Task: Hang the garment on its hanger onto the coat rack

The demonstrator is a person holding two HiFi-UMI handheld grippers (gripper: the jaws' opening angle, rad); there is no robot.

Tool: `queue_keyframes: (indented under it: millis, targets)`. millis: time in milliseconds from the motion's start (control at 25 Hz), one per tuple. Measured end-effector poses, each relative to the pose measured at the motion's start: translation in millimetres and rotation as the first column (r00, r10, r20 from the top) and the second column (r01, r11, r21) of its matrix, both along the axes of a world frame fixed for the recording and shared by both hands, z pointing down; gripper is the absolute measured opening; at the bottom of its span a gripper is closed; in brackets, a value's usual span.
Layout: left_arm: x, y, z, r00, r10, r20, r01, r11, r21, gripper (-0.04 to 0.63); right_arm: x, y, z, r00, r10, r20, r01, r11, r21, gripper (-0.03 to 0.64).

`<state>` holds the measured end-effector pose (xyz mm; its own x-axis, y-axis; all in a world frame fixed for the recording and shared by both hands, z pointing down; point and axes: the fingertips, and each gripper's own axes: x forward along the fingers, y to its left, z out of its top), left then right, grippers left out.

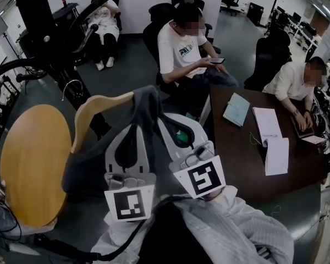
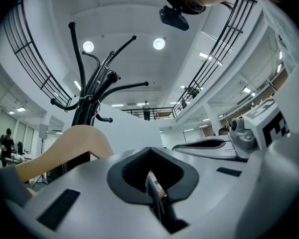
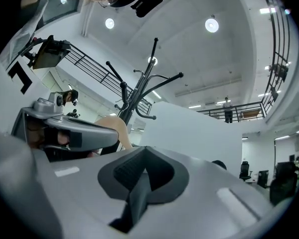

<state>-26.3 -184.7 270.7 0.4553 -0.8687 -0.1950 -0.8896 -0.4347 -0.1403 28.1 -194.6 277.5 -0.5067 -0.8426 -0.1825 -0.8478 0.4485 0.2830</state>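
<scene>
A grey garment [image 1: 91, 164] hangs on a pale wooden hanger [image 1: 99, 110] in front of me in the head view. Both grippers reach up into its collar fold. My left gripper [image 1: 138, 117] is shut with a dark strip of the cloth pinched between its pads [image 2: 152, 183]. Just to its right, my right gripper [image 1: 166, 121] is shut too, with a grey fold of fabric clamped in its jaws [image 3: 141, 179]. The black coat rack [image 1: 41, 32] stands at the far left, its curved arms overhead [image 2: 92, 93] [image 3: 139, 91]. The hanger's wooden shoulder [image 2: 65, 148] [image 3: 112, 128] shows beside each gripper.
A round wooden table [image 1: 33, 164] sits low on the left. A dark brown desk [image 1: 247, 153] with notebooks stands on the right, where a person sits working. Two more people sit on office chairs [image 1: 269, 54] beyond the garment.
</scene>
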Motion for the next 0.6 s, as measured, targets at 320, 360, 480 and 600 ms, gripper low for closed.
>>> queue_keyframes:
  millis: [320,360,480,600]
  targets:
    - [1.8,-0.1,2.2,1.000,-0.006,0.029,0.007,1.000,-0.010,0.005,1.0,-1.3,3.5,1.000,0.004,0.002,-0.004,1.000,-0.008,0.000]
    - [1.6,-0.1,2.3,0.999,-0.009,0.034,0.010,1.000,-0.010,0.005,1.4,-1.7,4.0,1.000,0.004,0.006,-0.004,1.000,-0.011,0.000]
    - [1.1,0.0,3.2,0.999,-0.018,0.040,0.019,1.000,-0.014,0.005,1.5,-1.4,5.0,1.000,-0.005,0.016,0.005,1.000,-0.014,0.000]
    - [1.5,0.6,3.6,0.999,-0.022,0.041,0.022,1.000,-0.016,0.005,0.3,0.5,6.8,1.000,-0.014,0.008,0.014,1.000,-0.012,0.000]
